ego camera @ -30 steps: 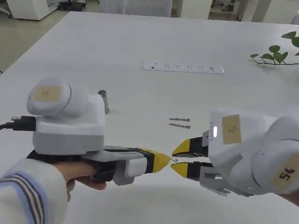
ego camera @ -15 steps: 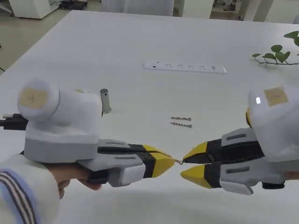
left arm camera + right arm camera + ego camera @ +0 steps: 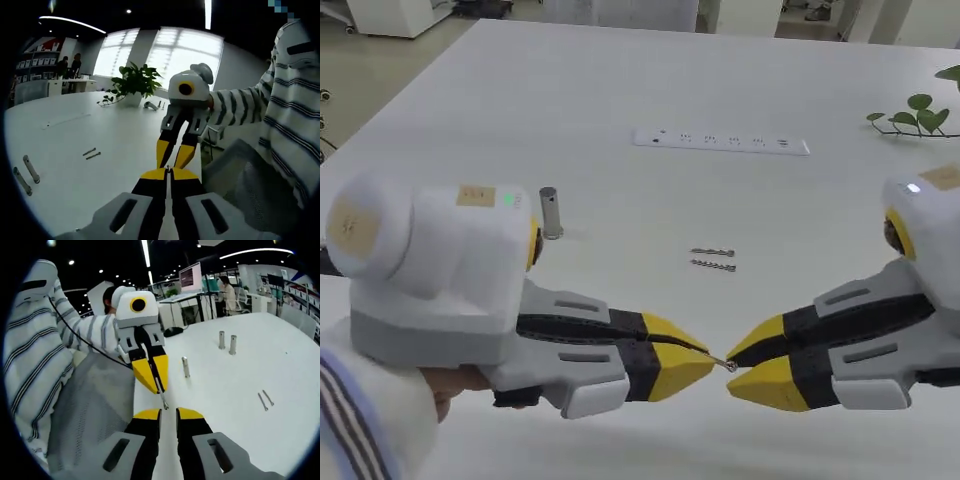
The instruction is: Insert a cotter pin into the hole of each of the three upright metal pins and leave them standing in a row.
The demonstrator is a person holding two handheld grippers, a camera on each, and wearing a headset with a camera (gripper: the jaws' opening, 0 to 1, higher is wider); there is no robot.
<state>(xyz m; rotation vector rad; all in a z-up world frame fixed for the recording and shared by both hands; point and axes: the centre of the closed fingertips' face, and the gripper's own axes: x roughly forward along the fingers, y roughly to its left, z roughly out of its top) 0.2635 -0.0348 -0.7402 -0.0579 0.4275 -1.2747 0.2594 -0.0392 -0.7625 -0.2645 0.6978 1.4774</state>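
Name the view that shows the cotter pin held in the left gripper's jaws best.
Right gripper view: the cotter pin juts clear of the left gripper. Head view shows just its tip; left gripper view, a sliver.

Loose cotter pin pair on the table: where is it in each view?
Head view: loose cotter pins, just right of centre.
Left gripper view: the pair, left of centre.
Right gripper view: the pair, lower right.
Shared landmark: upright metal pins.
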